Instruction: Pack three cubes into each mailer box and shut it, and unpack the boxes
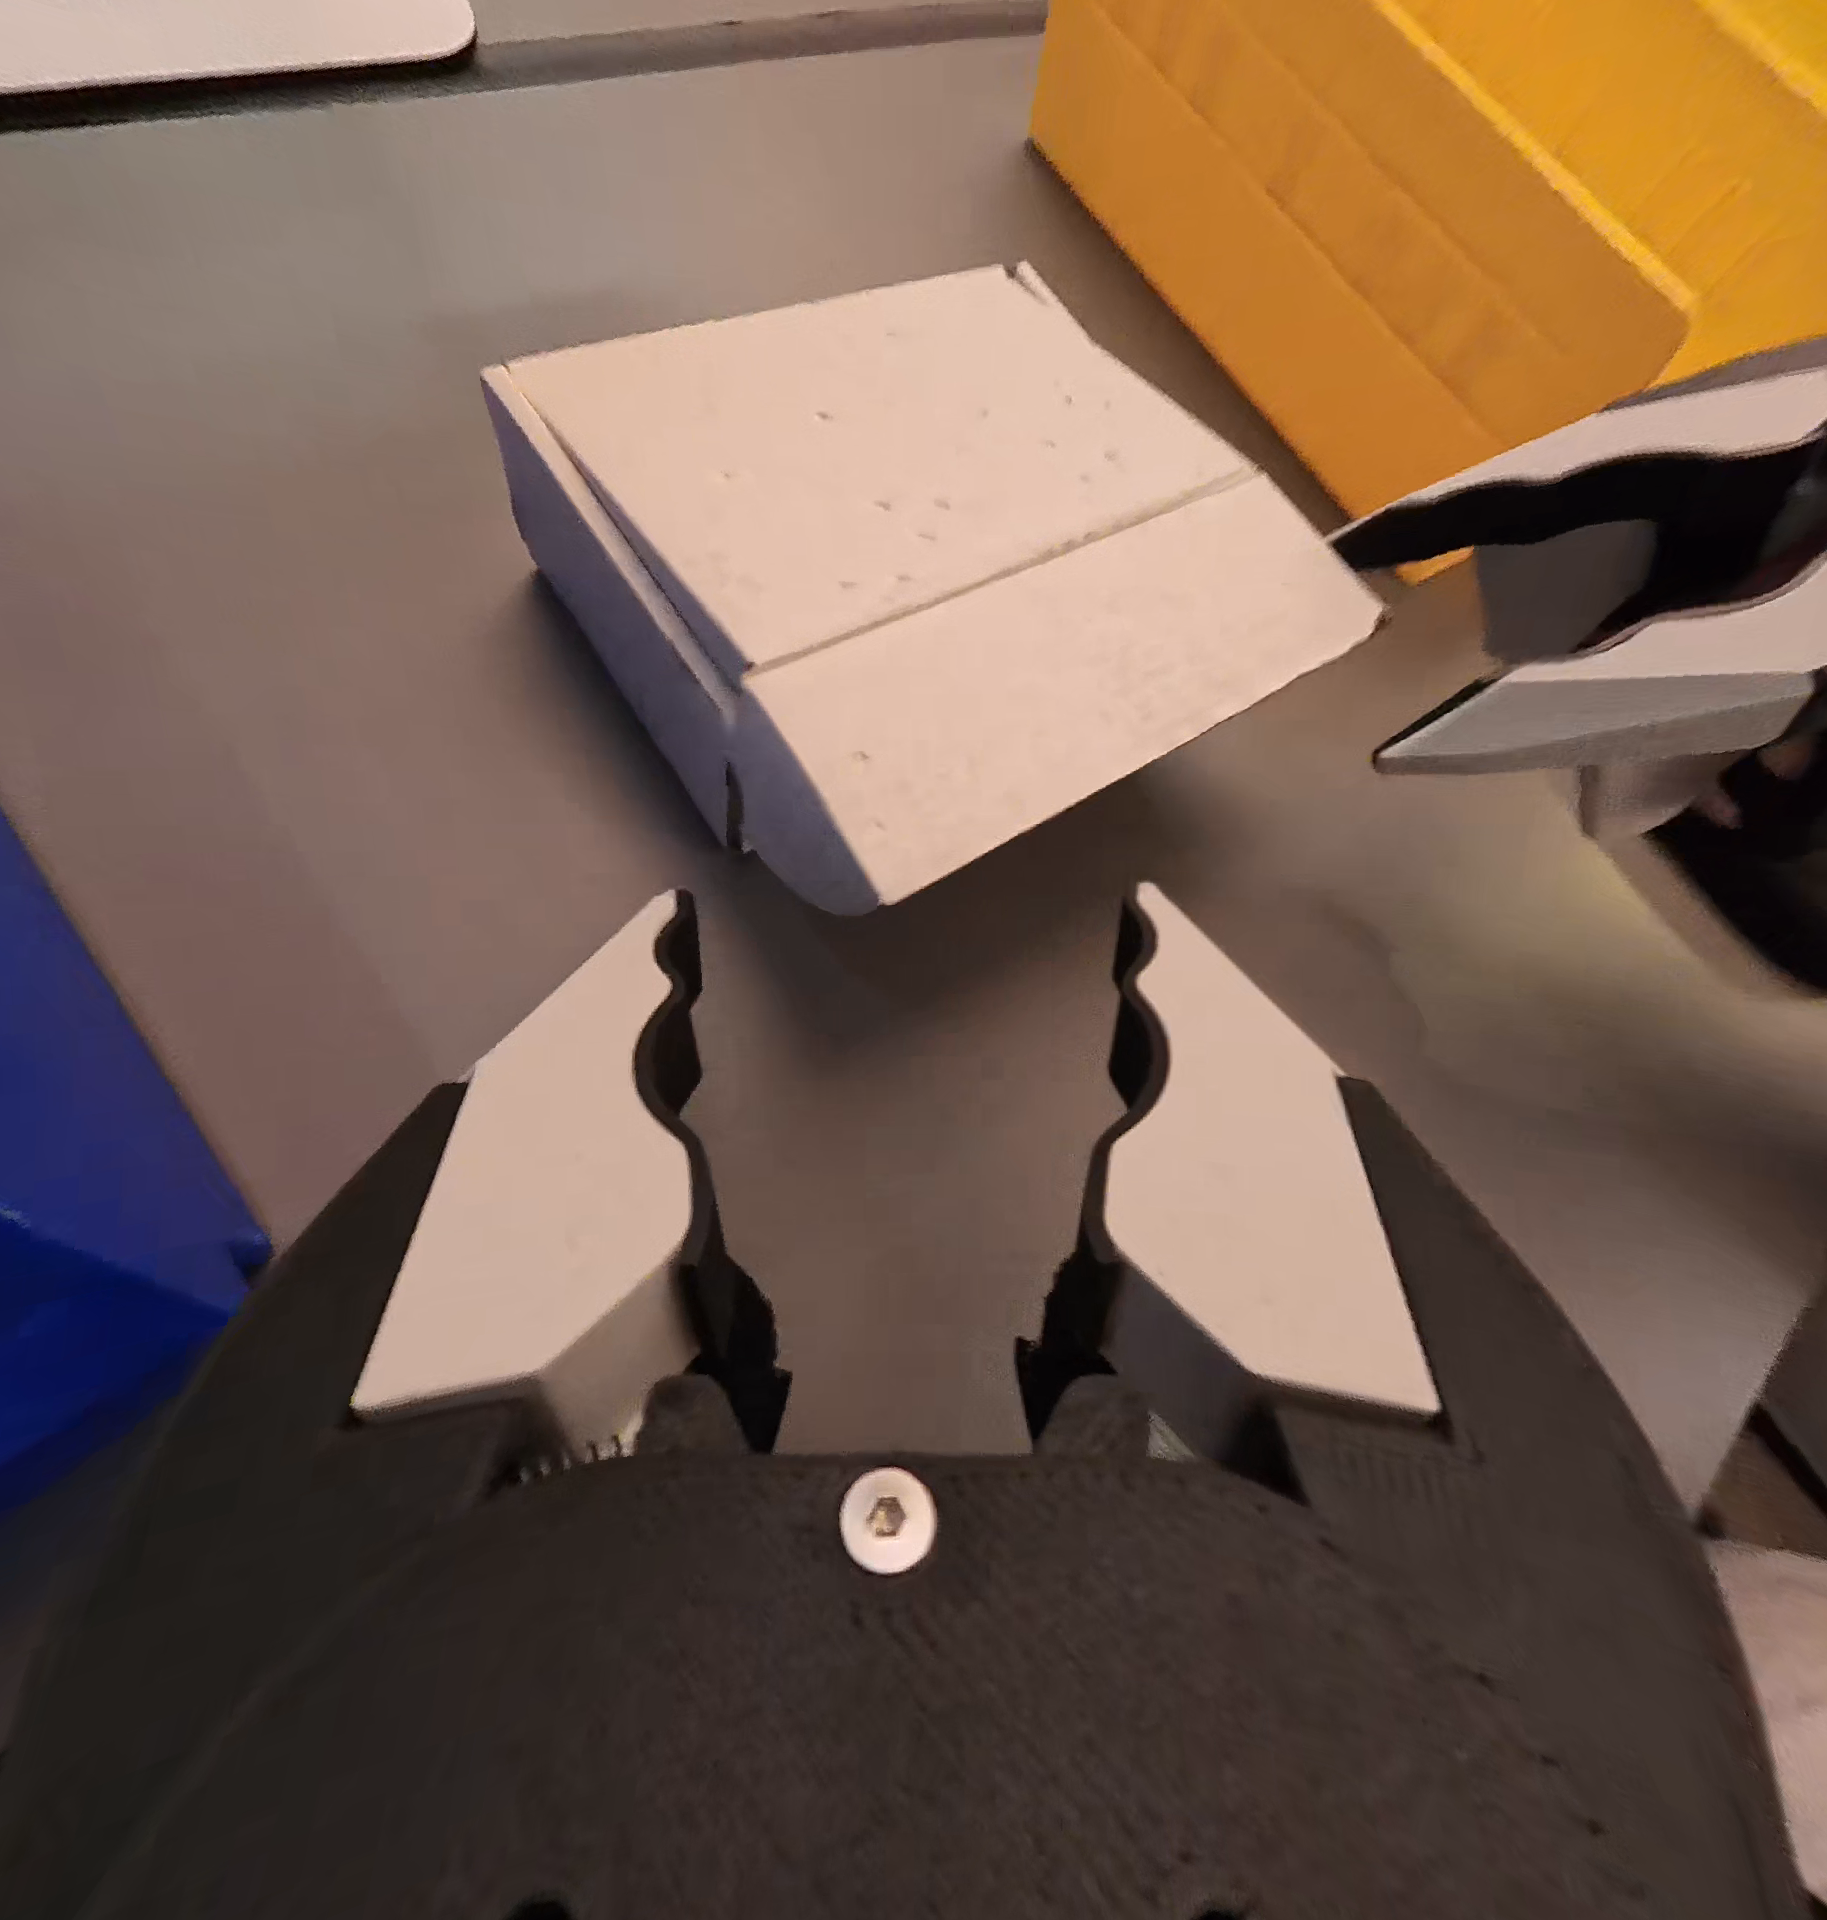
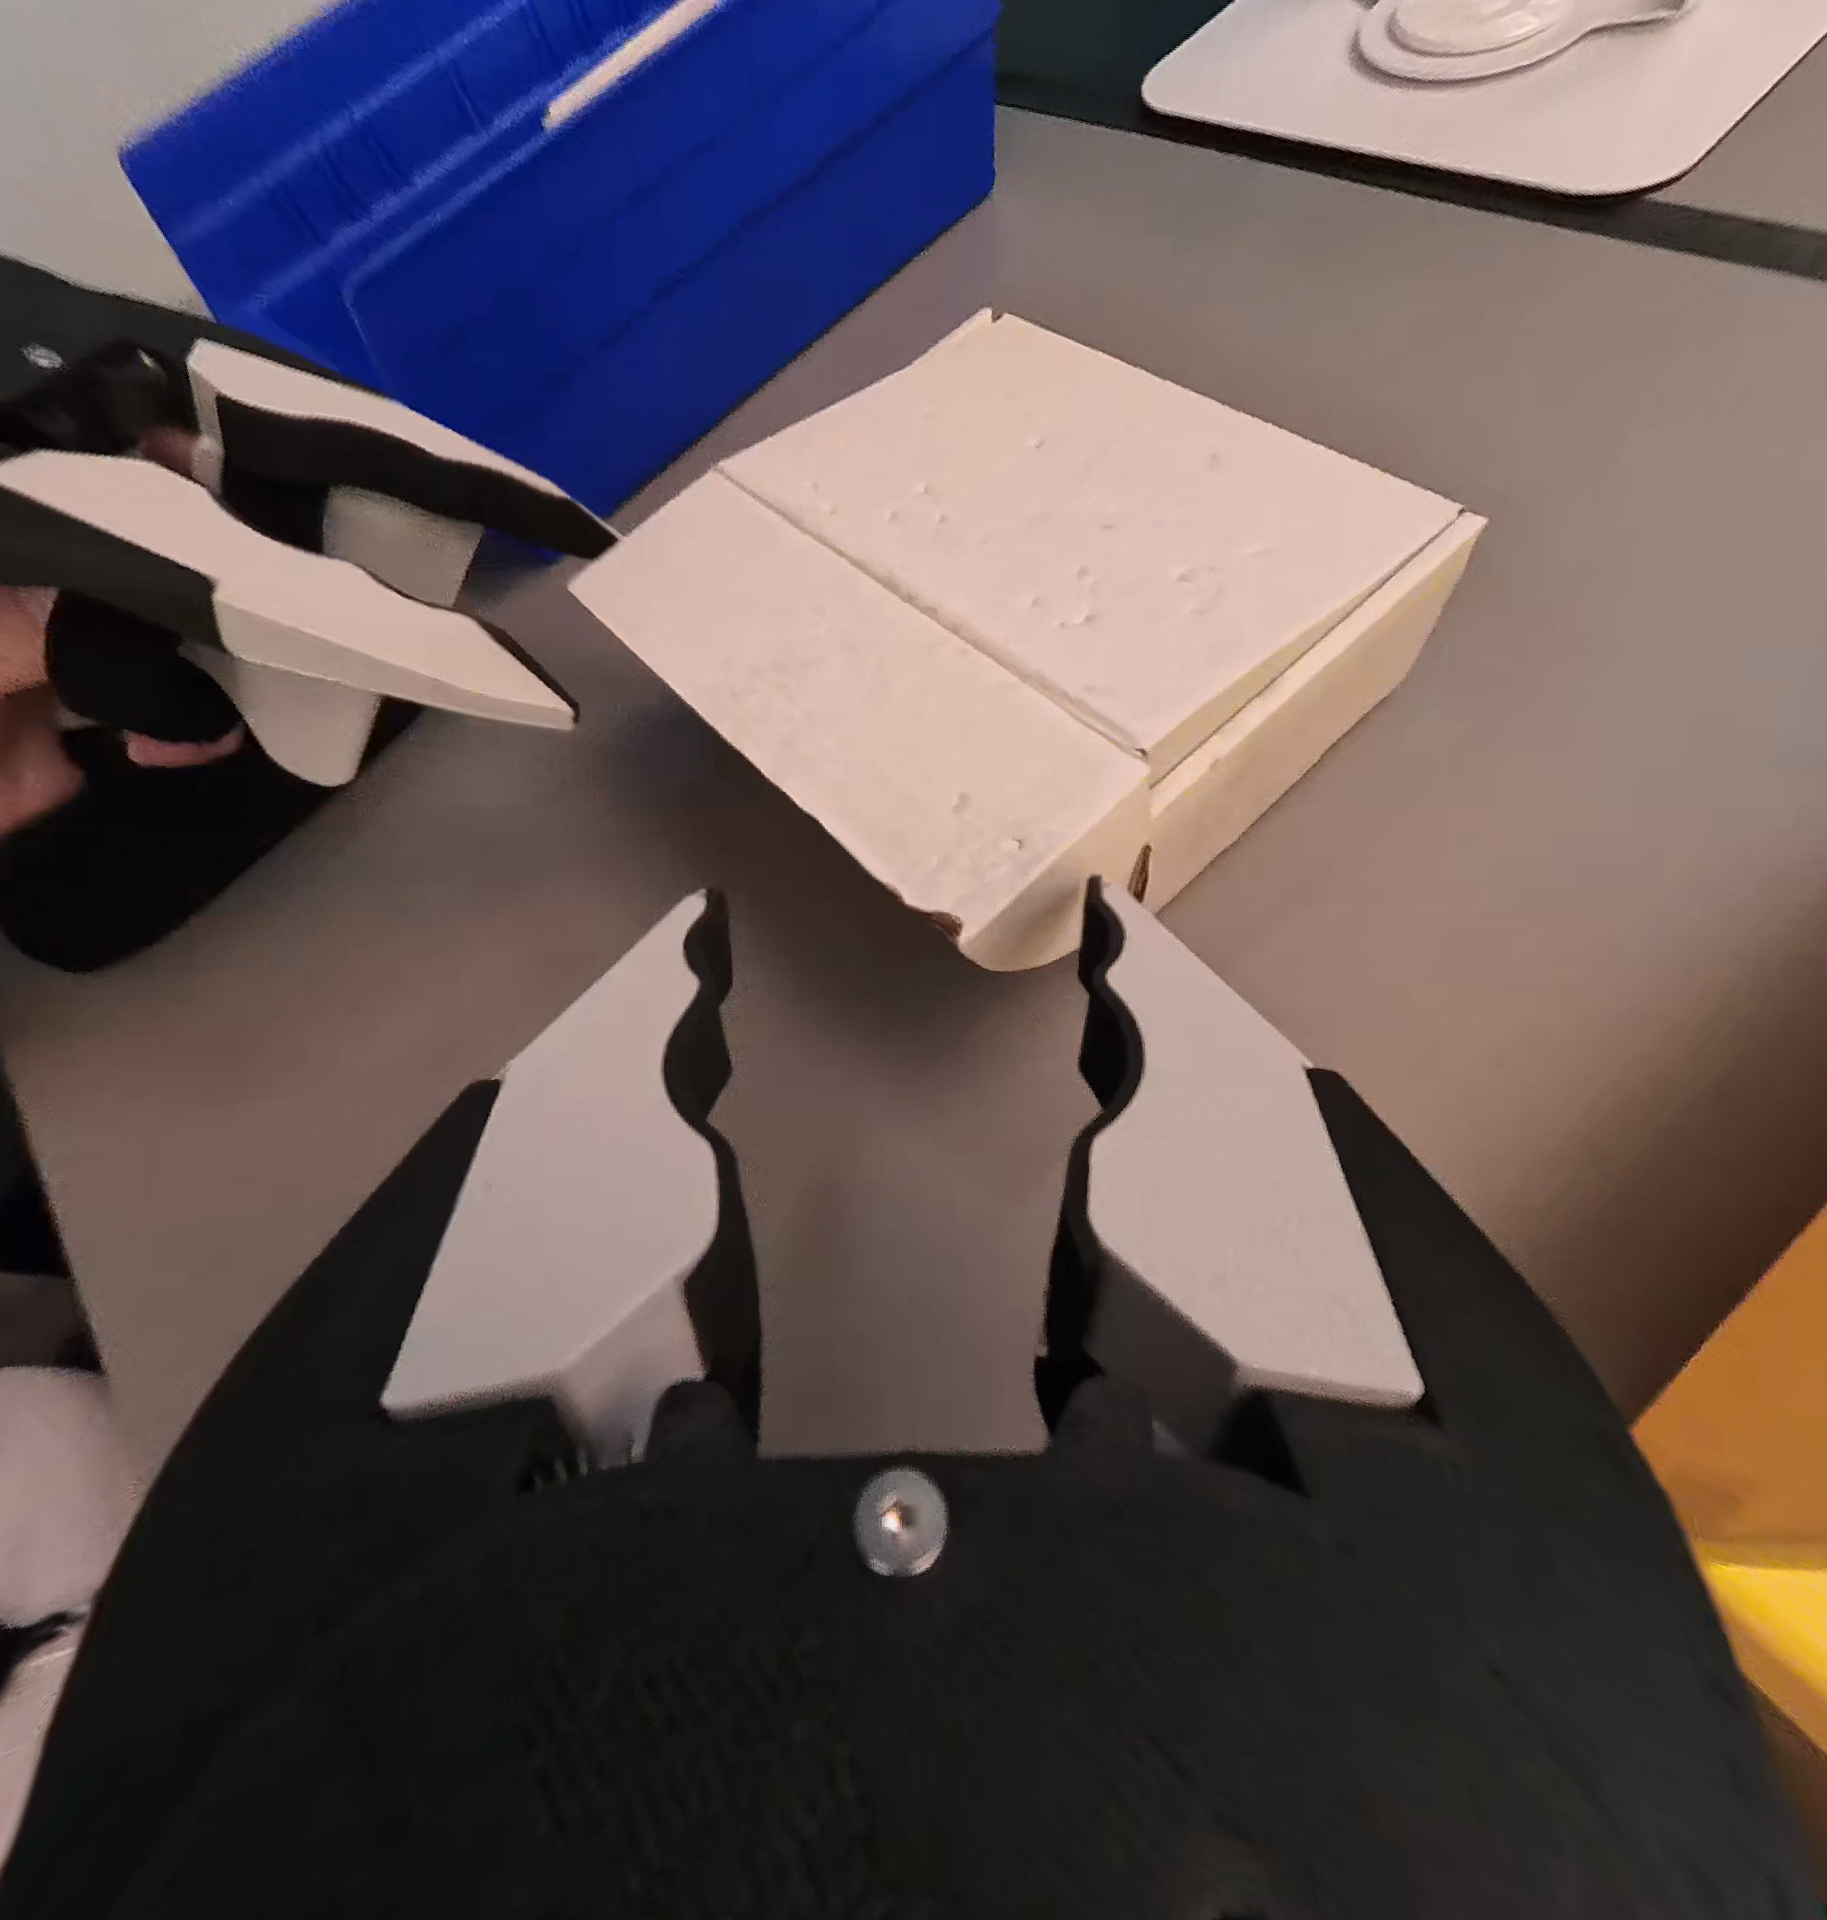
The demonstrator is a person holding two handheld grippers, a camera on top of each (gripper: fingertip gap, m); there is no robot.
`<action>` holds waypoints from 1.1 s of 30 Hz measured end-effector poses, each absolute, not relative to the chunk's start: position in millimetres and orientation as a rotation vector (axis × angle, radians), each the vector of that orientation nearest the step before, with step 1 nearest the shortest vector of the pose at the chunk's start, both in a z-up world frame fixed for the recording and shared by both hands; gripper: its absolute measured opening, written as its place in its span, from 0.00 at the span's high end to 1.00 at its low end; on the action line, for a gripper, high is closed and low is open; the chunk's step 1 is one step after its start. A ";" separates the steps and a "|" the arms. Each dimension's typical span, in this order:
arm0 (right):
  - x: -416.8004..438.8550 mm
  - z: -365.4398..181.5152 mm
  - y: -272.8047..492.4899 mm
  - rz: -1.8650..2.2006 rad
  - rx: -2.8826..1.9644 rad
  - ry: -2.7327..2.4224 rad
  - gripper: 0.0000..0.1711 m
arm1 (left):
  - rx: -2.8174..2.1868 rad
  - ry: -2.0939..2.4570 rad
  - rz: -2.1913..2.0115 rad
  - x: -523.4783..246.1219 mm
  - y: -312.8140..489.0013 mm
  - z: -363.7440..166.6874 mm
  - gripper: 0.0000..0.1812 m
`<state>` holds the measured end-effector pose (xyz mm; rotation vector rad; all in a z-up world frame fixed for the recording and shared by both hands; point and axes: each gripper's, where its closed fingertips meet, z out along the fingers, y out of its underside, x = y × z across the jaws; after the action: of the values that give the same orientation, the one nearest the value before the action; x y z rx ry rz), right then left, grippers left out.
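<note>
A white mailer box [image 1: 888,540] lies on the grey table, its lid down over the body and its front flap sticking out loose above the table. It also shows in the right wrist view [image 2: 1075,582]. My left gripper [image 1: 909,904] is open and empty, just short of the flap's near edge. My right gripper [image 2: 904,899] is open and empty, its right fingertip [image 2: 1101,914] close to the flap's corner. Each gripper shows side-on in the other's view, the right one [image 1: 1366,644] and the left one [image 2: 587,623]. No cubes are in view.
A blue box [image 2: 597,229] stands behind the left gripper and shows at the left wrist view's edge [image 1: 47,1143]. A yellow box [image 1: 1356,260] stands at the right of the white one. A white mat [image 2: 1491,114] lies at the table's far edge. A hand [image 2: 5,727] holds the left gripper.
</note>
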<state>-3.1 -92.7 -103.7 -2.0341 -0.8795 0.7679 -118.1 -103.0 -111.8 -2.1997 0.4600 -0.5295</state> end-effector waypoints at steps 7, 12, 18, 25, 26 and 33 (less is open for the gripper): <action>-7.7 -105.5 -91.8 0.853 -2.064 -0.848 0.49 | -2.148 0.408 -0.589 -119.9 -91.0 -98.1 0.54; -16.2 -114.4 -95.6 0.861 -2.077 -0.880 0.46 | -2.198 0.441 -0.650 -104.6 -86.5 -113.8 0.56; -17.3 -116.5 -97.9 0.814 -2.080 -0.909 0.48 | -2.209 0.497 -0.595 -99.4 -88.4 -117.6 0.60; -16.7 -109.8 -97.6 0.950 -2.062 -0.844 0.45 | -2.213 0.475 -0.608 -100.3 -87.4 -116.7 0.61; -16.3 -108.5 -96.9 0.975 -2.059 -0.829 0.46 | -2.214 0.472 -0.614 -100.3 -87.2 -116.3 0.61; -12.4 -98.5 -87.6 1.199 -2.056 -0.609 0.48 | -2.215 0.454 -0.650 -99.0 -86.2 -115.5 0.62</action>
<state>-12.4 -87.6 -98.5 -2.0558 -0.6088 1.1992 -99.0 -86.2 -115.5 -2.2151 0.4539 -0.6502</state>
